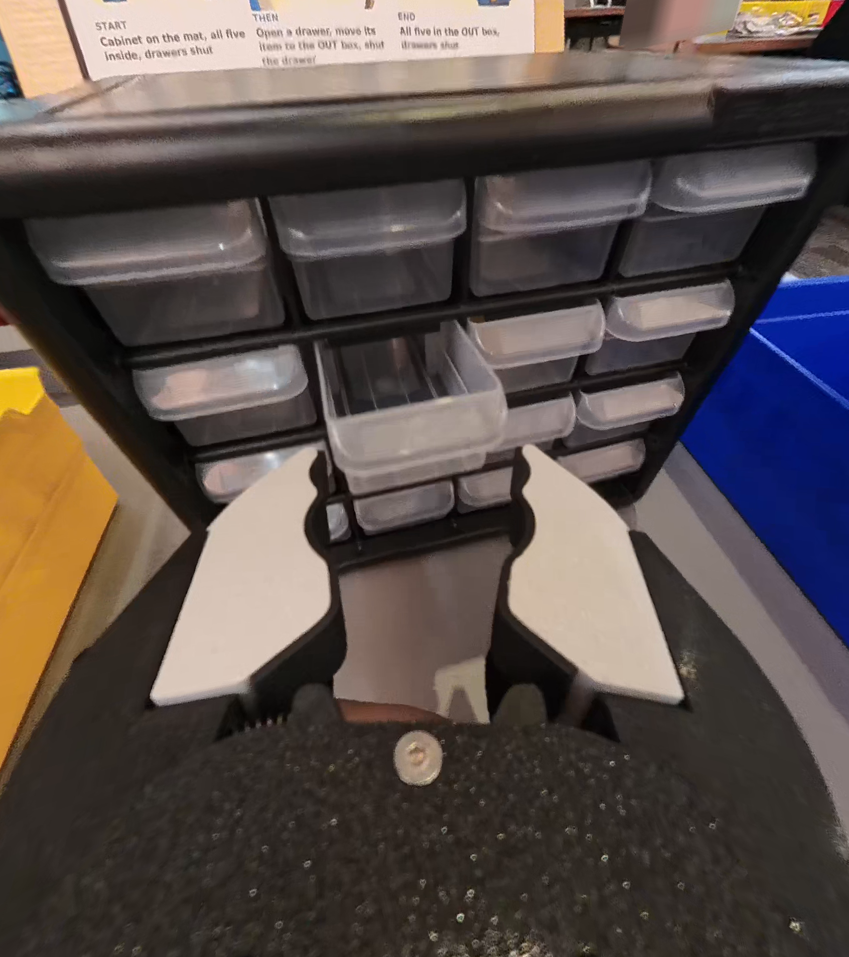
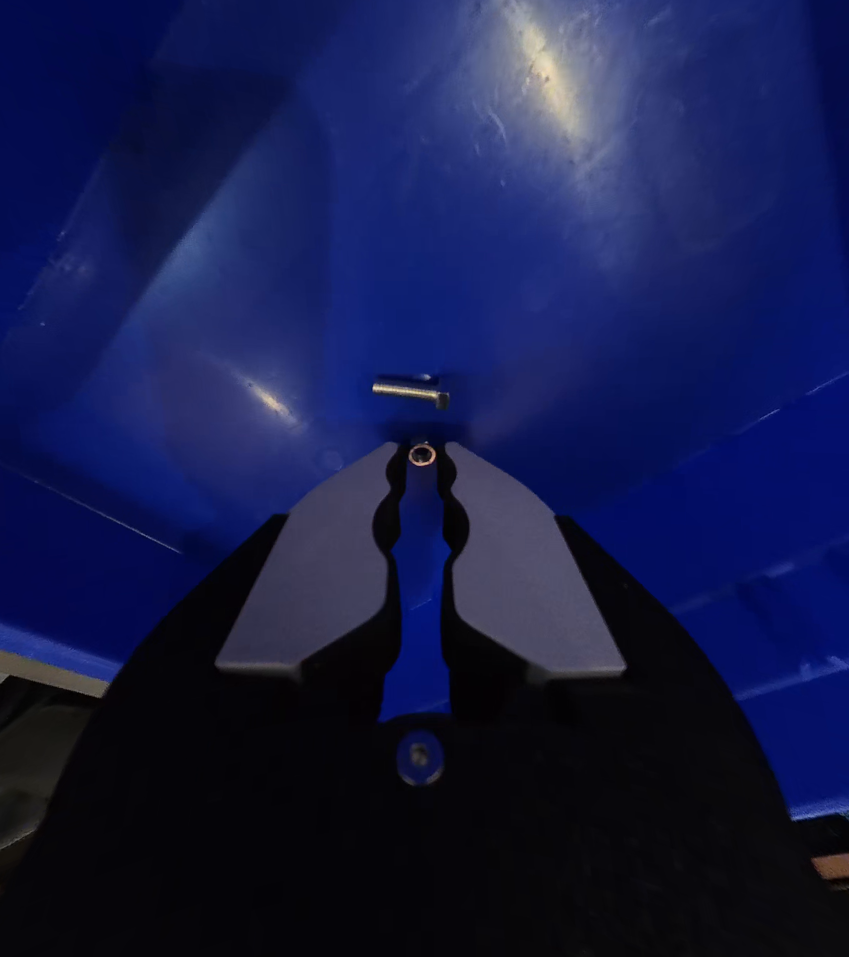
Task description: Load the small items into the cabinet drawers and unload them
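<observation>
A black cabinet with clear plastic drawers stands right in front of my left gripper. One drawer in the second row is pulled out, and I see nothing in it. My left gripper is open and empty, with its tips just below and in front of that drawer. My right gripper is down inside the blue bin, shut on a small metal ring held between its tips. A silver bolt lies on the bin floor just beyond the tips.
A yellow bin stands left of the cabinet, and the blue bin stands to its right. A printed card stands behind the cabinet. Grey table surface shows between the left fingers. Tip to tip, the grippers are about 35 centimeters apart.
</observation>
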Demonstrator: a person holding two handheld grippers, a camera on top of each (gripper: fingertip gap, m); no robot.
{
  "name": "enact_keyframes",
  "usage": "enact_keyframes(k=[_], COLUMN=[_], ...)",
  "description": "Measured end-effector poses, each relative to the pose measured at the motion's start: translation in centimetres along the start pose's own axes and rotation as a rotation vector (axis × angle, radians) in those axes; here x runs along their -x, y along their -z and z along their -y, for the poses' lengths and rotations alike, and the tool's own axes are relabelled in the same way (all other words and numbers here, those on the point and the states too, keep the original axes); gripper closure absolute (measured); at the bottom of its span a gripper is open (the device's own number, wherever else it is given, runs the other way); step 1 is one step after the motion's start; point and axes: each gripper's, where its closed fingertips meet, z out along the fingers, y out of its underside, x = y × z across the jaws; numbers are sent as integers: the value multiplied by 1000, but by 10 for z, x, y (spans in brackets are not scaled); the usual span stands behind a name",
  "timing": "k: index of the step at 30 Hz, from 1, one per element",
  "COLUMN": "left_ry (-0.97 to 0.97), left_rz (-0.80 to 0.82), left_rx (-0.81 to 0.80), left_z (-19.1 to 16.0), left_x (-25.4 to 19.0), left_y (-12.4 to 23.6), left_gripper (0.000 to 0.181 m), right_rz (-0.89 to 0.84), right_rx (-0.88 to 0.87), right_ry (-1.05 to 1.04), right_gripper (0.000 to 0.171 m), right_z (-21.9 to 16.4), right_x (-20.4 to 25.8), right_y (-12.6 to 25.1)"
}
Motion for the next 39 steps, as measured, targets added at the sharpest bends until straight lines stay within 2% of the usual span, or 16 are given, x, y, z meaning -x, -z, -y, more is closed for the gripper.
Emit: enact_keyframes(k=[2,4,6,10,14,17,21,27,29,31,32,35,39], left_ry=[23,59,68,43,58,50,48,-6,-114,-369,-503,-881,-1194], left_rz=[-31,-74,-99,-91,-79,-69,-57,-73,-81,-10,52,159,262], left_rx=[18,14,-8,-38,-28,-17,-5,1,-17,-60,-95,-190,-282], left_z=[-10,-17,-17,-2,7,9,8,-7,-13,-15,-11,5,24], left_x=[-4,-10,-15,-17,-14,-10,-7,-16,-27,-34,-35,-47,-54], left_y=[11,24,32,23,0,-17,-29,-22,-15,-10,-9,-9,-23], left_gripper=[115,126,136,148,148,146,139,135,137,144,153,155,155], right_rz=[-5,-53,-108,-229,-145,-11,126,167,136,126,129,118,123], right_rx=[-9,-30,-123,-577,-1050,-1257,-1376,-1394,-1406,-1417,-1414,-1402,-1395], right_ry=[-3,-7,-16,-77,-54,60,158,89,84,68,61,51,57], right_gripper=[159,144,144,142,143,143,143,144,144,144,143,143,143], right_z=[0,-1,3,26,28,19,7,2,1,-1,-2,-3,-2], right_x=[-1,-5,-4,21,107,190,270,283,276,270,268,263,264], right_y=[0,6,25,99,149,151,130,97,98,98,97,94,92])
